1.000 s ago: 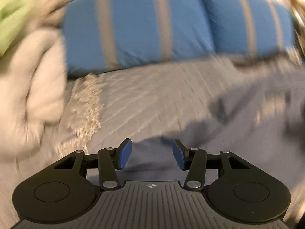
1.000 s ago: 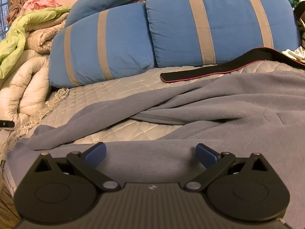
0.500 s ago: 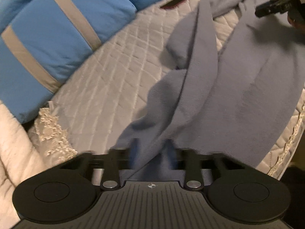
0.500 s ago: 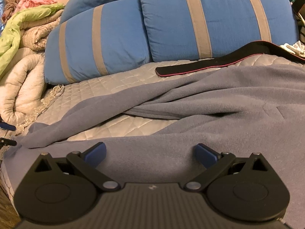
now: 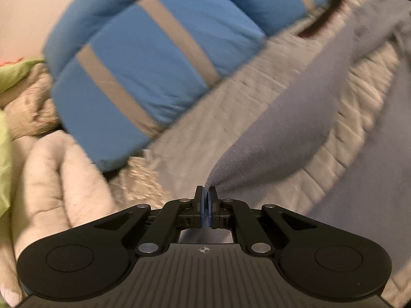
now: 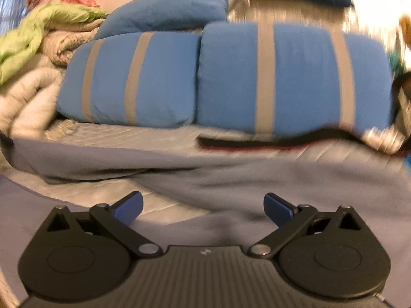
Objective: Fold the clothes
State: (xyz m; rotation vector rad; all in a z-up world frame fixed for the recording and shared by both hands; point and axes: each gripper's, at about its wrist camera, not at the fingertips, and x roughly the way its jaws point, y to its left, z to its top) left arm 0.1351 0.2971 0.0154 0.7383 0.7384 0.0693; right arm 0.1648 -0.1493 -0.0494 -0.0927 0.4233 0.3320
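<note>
On the bed (image 6: 108,131), a quilted pale cover ran under everything. Two blue pillows (image 6: 295,77) with grey stripes stood along the far side, a heap of cream and green bedding (image 5: 51,179) at the left. The grey-blue garment (image 6: 282,179) lay spread across the bed, one end pulled up into a taut ridge. A dark strap (image 6: 244,143) lay just before the pillows. Left gripper (image 5: 206,205): fingers pressed together, clamped on the garment's edge. Right gripper (image 6: 203,205): fingers wide apart, above the garment, holding nothing.
</note>
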